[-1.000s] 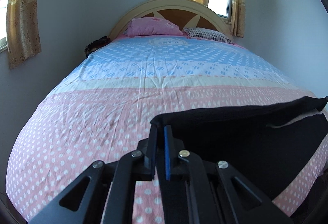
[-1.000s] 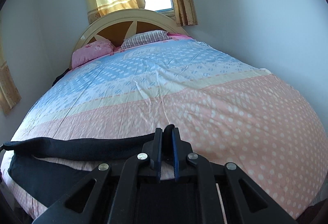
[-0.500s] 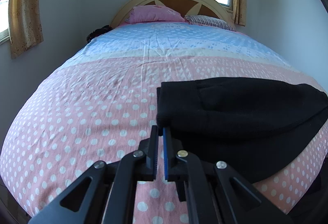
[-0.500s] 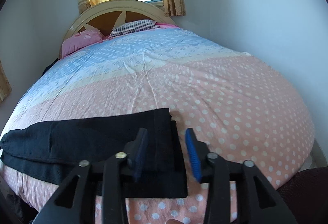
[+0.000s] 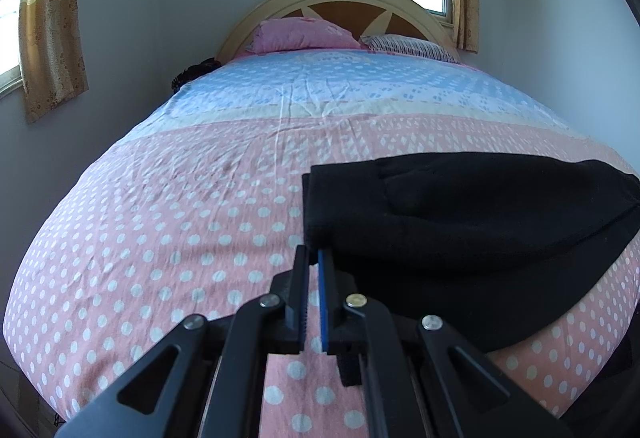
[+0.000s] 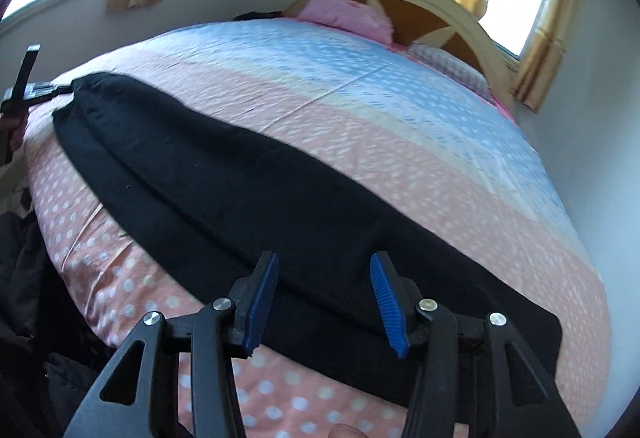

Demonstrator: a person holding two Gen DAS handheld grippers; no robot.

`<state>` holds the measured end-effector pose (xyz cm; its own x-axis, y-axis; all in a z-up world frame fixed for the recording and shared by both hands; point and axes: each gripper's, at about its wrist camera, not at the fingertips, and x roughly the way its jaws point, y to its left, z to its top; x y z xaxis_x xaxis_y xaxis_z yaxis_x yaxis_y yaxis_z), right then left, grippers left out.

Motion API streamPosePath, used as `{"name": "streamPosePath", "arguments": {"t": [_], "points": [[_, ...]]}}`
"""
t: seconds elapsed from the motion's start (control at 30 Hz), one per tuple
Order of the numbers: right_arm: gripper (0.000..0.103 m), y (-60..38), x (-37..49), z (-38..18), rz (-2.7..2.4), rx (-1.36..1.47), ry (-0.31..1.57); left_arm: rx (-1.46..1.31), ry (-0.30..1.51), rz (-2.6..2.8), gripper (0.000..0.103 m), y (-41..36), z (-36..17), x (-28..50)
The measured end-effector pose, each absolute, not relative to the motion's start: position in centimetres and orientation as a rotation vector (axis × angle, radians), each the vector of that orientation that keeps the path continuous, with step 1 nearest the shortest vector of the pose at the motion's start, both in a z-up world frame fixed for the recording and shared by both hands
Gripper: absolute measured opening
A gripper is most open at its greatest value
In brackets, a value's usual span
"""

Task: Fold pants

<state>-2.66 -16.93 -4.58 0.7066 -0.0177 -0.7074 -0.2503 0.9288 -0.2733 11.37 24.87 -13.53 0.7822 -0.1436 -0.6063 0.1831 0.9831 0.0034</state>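
Right tongs (image 6: 322,300): spread wide, hovering over near hem end of black pants (image 6: 248,177) | left tongs (image 5: 313,294): narrow gap, holding nothing I can see, just beside far-left corner of the pants | pants lie doubled lengthwise on bed (image 6: 400,109), long axis left–right along near edge | judgement: right tongs nearer for next fold

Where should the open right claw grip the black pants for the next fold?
Probably the near hem end of the black pants, from the bed's foot side. That squared edge lies flat on the bedsheet just ahead of the right claw, whose jaws are spread. The left claw, nearly closed, sits at the opposite end.
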Motion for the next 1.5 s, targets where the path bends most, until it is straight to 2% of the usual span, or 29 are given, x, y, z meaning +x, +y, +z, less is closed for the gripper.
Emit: {"name": "streamPosePath", "arguments": {"t": [0.2, 0.23, 0.3, 0.37, 0.4, 0.73, 1.0, 1.3, 1.37, 1.47, 1.5], "points": [[0.047, -11.3, -0.7, -9.1, 0.205, -0.551, 0.817, 0.079, 0.651, -0.175, 0.005, 24.7, -13.5, 11.4], [0.042, -11.1, -0.5, -9.4, 0.201, -0.569, 0.812, 0.08, 0.652, -0.175, 0.005, 24.7, -13.5, 11.5], [0.014, -11.1, -0.1, -9.3, 0.212, -0.541, 0.82, 0.082, 0.652, -0.176, 0.005, 24.7, -13.5, 11.5], [0.005, -11.4, 0.2, -9.1, 0.209, -0.527, 0.816, 0.082, 0.651, -0.178, 0.005, 24.7, -13.4, 11.6], [0.003, -11.5, 0.2, -8.8, 0.217, -0.518, 0.815, 0.081, 0.651, -0.18, 0.005, 24.8, -13.4, 11.8], [0.002, -13.6, -1.9, -4.4, 0.211, -0.414, 0.747, -0.02, 0.611, -0.295, 0.005, 25.0, -10.9, 9.7], [0.003, -13.9, -3.1, -7.5, 0.206, -0.44, 0.816, -0.07, 0.675, -0.341, 0.005, 25.3, -12.3, 8.1], [0.003, -14.9, -2.9, -5.9, 0.188, -0.389, 0.782, -0.167, 0.655, -0.281, 0.004, 27.7, -11.5, 8.2], [0.003, -14.5, -2.9, -6.9, 0.197, -0.401, 0.803, -0.217, 0.7, -0.282, 0.008, 28.2, -12.4, 8.8], [0.003, -14.1, -3.2, -7.7, 0.202, -0.42, 0.818, -0.23, 0.744, -0.274, 0.031, 27.7, -13.5, 9.1], [0.003, -14.1, -3.2, -7.8, 0.203, -0.42, 0.82, -0.224, 0.743, -0.274, 0.047, 27.4, -13.6, 9.0]]}}
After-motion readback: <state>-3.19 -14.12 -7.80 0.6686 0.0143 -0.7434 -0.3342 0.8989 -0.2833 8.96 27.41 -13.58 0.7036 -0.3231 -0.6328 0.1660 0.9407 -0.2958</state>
